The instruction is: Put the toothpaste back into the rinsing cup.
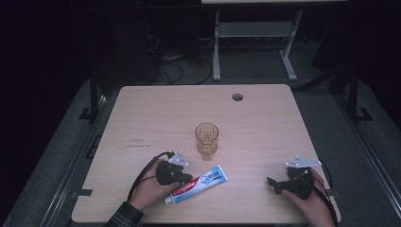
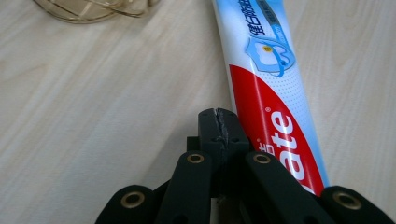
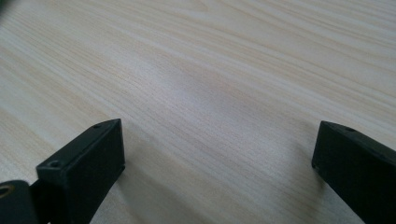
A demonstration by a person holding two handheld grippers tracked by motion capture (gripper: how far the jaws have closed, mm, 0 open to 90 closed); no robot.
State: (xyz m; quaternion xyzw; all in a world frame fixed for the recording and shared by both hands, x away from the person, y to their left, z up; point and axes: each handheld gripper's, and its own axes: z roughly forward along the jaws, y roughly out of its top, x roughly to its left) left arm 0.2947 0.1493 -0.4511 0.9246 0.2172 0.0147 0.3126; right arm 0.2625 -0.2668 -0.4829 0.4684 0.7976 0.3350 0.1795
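- A lab or office workroom, dimly lit
- A pale wood desk (image 1: 265, 123) with a cable hole (image 1: 237, 97) stands on grey carpet
- Loose cables (image 1: 172, 71) lie on the floor behind it
- A second desk's white metal legs (image 1: 216, 47) stand beyond

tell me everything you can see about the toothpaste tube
The toothpaste tube is a soft-looking plastic tube, white and light blue with a red band bearing white lettering and a small tooth emblem. It lies flat on the wooden table, slanted, its capped end toward the person, just in front of the amber glass and apart from it. The left gripper, fingers shut, rests against its side near the red band.
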